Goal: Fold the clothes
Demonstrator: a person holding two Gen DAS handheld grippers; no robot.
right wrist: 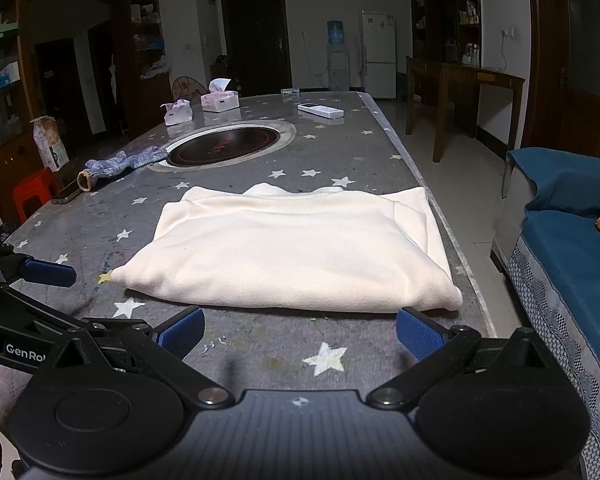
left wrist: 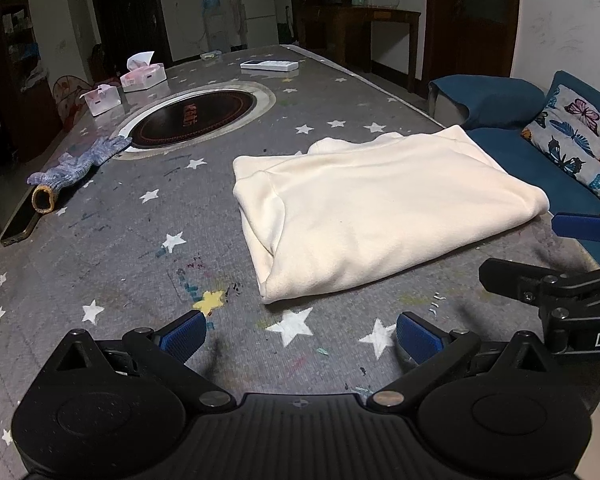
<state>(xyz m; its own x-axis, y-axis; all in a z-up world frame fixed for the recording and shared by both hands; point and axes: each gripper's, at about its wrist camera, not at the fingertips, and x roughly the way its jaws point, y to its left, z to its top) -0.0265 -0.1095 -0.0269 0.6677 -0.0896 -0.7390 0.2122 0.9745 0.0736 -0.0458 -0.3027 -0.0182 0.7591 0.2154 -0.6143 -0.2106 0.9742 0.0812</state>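
Observation:
A cream garment [left wrist: 380, 212] lies folded into a thick rectangle on the grey star-patterned table [left wrist: 120, 264]; the right wrist view shows the same garment [right wrist: 292, 252] close to the table's right edge. My left gripper [left wrist: 300, 338] hovers open just short of the fold's near corner, nothing between its blue pads. My right gripper [right wrist: 300, 332] is open too, just before the garment's near edge, empty. The right gripper's fingers [left wrist: 580, 228] show at the right edge of the left wrist view, and the left gripper's finger [right wrist: 48, 272] at the left of the right wrist view.
A round black hotplate [left wrist: 196, 116] is set into the table's middle. A knitted glove [left wrist: 76, 164] and a phone [left wrist: 20, 224] lie at the left edge. Tissue boxes [left wrist: 144, 76] and a white remote [left wrist: 268, 65] sit farther back. A blue sofa [right wrist: 572, 264] stands beside the table's right side.

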